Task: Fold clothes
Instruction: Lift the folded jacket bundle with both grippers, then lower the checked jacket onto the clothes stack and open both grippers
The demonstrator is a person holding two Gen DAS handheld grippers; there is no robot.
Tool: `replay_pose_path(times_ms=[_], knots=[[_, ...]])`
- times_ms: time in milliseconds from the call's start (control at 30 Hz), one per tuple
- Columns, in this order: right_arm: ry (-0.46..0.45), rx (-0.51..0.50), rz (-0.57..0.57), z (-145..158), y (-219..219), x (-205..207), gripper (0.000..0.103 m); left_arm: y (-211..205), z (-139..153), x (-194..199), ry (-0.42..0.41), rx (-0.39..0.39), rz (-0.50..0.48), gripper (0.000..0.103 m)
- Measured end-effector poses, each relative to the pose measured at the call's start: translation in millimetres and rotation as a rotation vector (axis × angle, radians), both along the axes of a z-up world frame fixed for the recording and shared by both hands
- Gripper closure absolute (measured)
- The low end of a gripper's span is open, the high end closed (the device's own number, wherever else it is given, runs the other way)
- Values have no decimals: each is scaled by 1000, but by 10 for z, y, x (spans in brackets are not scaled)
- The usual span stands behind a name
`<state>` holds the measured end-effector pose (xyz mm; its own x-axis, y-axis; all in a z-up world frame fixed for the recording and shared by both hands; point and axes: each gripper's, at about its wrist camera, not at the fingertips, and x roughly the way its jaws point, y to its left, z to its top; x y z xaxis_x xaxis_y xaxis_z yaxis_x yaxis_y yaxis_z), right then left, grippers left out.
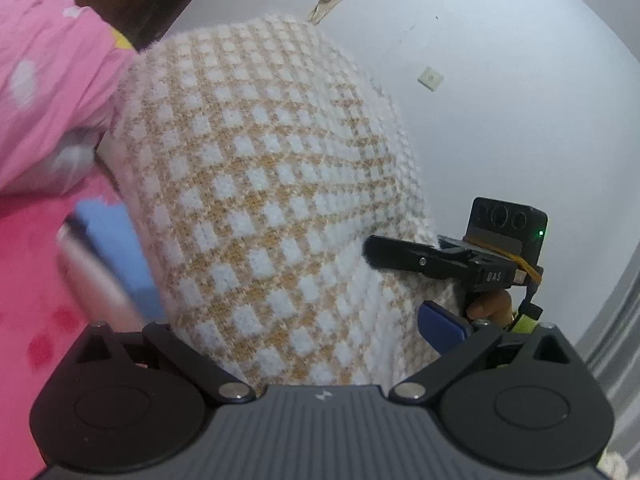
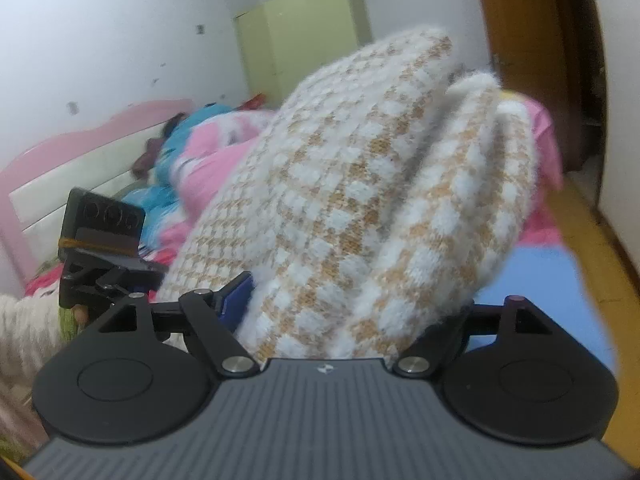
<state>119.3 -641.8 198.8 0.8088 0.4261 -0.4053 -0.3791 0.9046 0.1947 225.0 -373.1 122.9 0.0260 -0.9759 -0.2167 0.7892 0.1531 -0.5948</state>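
Both handheld grippers: matte black, ribbed grey top plate with a small white emblem, two round black discs, silver pivot screws on the linkage arms. Finger pads (image 1: pixel 442 322) blue. Right gripper (image 1: pixel 404 280) carries a black box with a green light, strapped by a yellow rubber band. Fuzzy cream sleeve (image 2: pixel 24 328), green cuff beneath.
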Motion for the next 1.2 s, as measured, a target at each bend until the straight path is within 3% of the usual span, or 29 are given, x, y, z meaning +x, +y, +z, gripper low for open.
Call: replay_pose_path(times_ms=[167,367,733,833,867,1067,1200], knots=[[25,-35,-23,121,-504,617,25,-439,-43,461,10,-6,13,1],[89,-63,-20,14,-838,1145,22,-738,-344,741,53,-11,15,1],[223,-84,17,-874,-958,1833,19,-1176,-1210,1170,114,91,52,1],[294,-43,-20,-1235,-1190,2009,5,-1221,-1331,1153,43,106,68,0],[298,-20,-26,-1276,-1238,2029,1,-1228,-1330,1156,33,104,69,0],[304,49,-65,-1257,-1496,1976,1,-1173,-1308,1132,21,132,56,1],[230,-21,-269,-1036,-1620,1840,1,-1339,-1201,1145,38,145,67,1]])
